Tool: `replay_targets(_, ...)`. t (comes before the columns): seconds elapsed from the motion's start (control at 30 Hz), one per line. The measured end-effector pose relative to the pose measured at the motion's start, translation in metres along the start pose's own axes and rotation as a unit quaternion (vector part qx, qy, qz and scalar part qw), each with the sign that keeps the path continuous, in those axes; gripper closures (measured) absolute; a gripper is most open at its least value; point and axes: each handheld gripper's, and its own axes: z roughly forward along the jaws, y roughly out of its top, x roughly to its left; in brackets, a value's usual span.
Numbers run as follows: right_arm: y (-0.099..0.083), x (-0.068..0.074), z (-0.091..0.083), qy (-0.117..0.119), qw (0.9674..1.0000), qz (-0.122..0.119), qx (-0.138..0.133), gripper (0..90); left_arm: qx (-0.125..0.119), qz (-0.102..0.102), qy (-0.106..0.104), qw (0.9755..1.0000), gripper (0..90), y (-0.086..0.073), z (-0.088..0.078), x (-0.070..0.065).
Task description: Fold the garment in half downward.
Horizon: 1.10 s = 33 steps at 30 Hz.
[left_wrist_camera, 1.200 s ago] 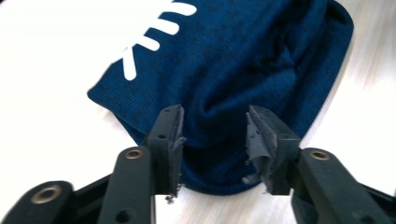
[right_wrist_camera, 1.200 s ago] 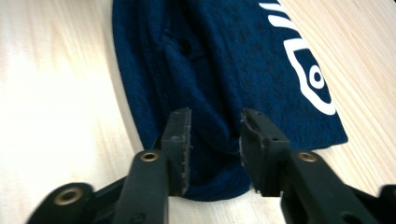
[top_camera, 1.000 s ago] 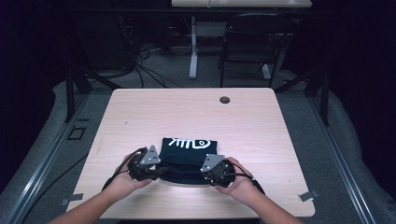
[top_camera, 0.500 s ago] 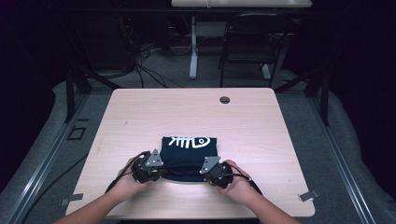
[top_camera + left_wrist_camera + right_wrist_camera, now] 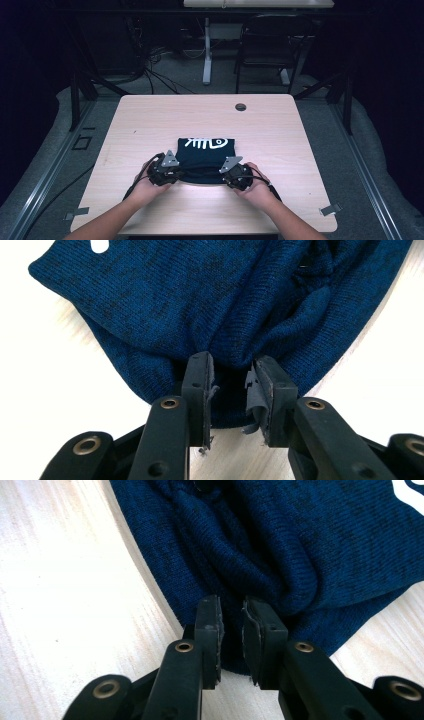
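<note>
Each hand-held gripper, left (image 5: 231,371) and right (image 5: 231,609), has just been opening slightly, cloth bunched between parted jaws. The folded shirt (image 5: 206,159) lies near the surface's (image 5: 300,150) front edge. A firmer, even pinch is advised before lifting.

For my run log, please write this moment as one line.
item: folded dark blue knit garment | place: wooden table | left tool: at near edge, fabric between | right tool: same

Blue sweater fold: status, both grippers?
Left gripper and right gripper: fingers just reopened slightly, fabric bunched between them, grip unclear. Folded blue sweater flat on table, near edge gathered. Nothing in the way.
</note>
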Motion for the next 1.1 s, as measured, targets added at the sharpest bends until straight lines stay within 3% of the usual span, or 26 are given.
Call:
replay_targets(0.87,0.001,0.007,-0.018,0.003,0.9999,-0.005,-0.013,72.6,-0.024,-0.017,-0.018,0.9994,63.6,0.001,-0.02,-0.004)
replay_targets(1.1,0.001,0.009,-0.03,0.001,0.9994,0.006,-0.033,71.0,-0.042,-0.03,-0.017,0.9985,61.7,-0.003,-0.037,-0.001)
